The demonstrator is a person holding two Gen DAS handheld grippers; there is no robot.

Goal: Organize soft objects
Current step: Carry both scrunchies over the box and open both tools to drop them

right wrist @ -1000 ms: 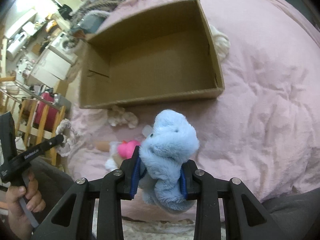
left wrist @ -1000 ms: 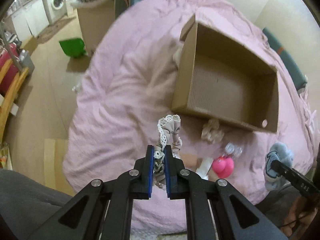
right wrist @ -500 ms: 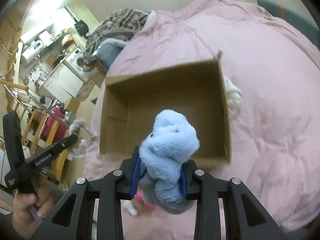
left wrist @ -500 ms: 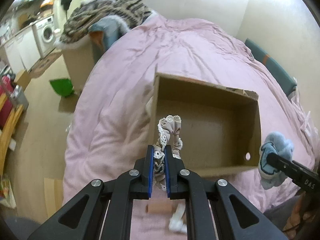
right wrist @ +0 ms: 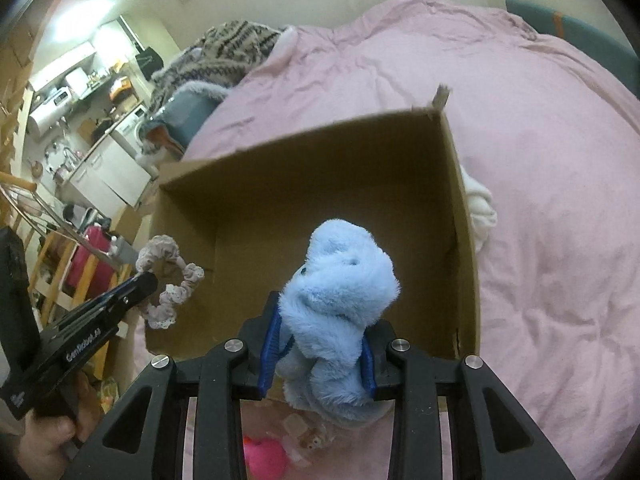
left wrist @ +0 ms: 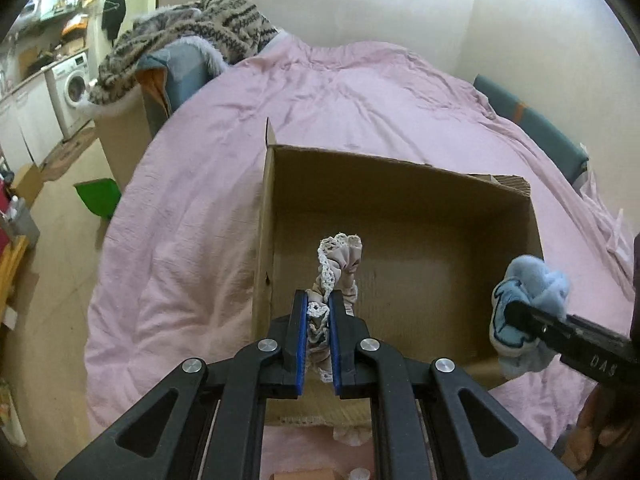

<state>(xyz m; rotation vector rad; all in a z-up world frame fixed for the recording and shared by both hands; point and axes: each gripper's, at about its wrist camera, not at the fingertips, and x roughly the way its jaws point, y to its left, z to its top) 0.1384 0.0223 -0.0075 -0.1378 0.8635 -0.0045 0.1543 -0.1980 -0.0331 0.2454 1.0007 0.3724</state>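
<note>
An open, empty cardboard box (left wrist: 400,184) lies on a pink bed cover (left wrist: 192,216); it also shows in the right wrist view (right wrist: 320,168). My left gripper (left wrist: 318,304) is shut on a beige lace scrunchie (left wrist: 338,264) and holds it over the box's near left part; the scrunchie also shows in the right wrist view (right wrist: 172,280). My right gripper (right wrist: 320,344) is shut on a fluffy light-blue soft toy (right wrist: 340,292) above the box's near edge. The toy also shows in the left wrist view (left wrist: 528,312).
A white soft item (right wrist: 482,208) lies against the box's right outer wall. A pink toy (right wrist: 264,456) and small items lie on the cover before the box. A striped blanket pile (left wrist: 188,36) sits at the bed's far left. The floor holds a green bin (left wrist: 98,200).
Both grippers have moved forward and up with their loads, from before the box to over its near edge. The small items on the cover have dropped below view.
</note>
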